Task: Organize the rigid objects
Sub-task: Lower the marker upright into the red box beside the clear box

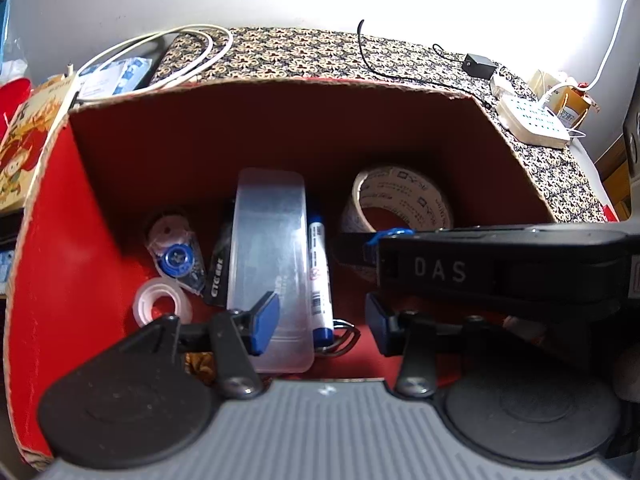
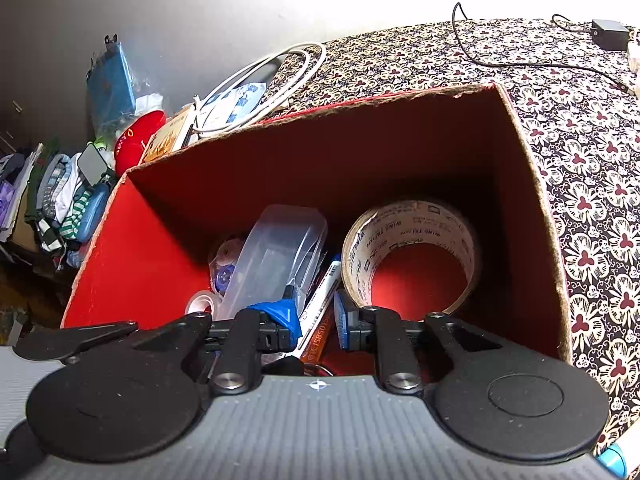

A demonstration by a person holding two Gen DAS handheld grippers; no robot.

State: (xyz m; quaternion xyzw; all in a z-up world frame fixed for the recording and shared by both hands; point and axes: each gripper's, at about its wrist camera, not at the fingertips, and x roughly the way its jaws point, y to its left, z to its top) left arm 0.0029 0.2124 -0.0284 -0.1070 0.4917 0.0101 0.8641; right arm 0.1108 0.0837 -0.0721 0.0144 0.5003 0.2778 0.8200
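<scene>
Both grippers point down into a red cardboard box (image 1: 48, 240) (image 2: 132, 260). On the box floor lie a clear plastic case (image 1: 268, 248) (image 2: 272, 256), a blue-capped marker (image 1: 320, 276) (image 2: 324, 292), a large printed tape roll (image 1: 400, 196) (image 2: 412, 232), a correction-tape dispenser (image 1: 174, 248) and a small clear tape roll (image 1: 160, 306). My left gripper (image 1: 320, 324) is open, its pads astride the case's near end and the marker without pressing either. My right gripper (image 2: 316, 316) (image 1: 352, 248) hangs beside the big roll, jaws drawn in and holding nothing.
The box stands on a patterned cloth (image 1: 320, 52) (image 2: 580, 160). Behind it lie a coiled white cable (image 1: 180, 56), a black adapter (image 1: 480, 65) and a white perforated device (image 1: 532, 120). Books (image 1: 24, 148) and heaped clothes (image 2: 60, 200) crowd the left.
</scene>
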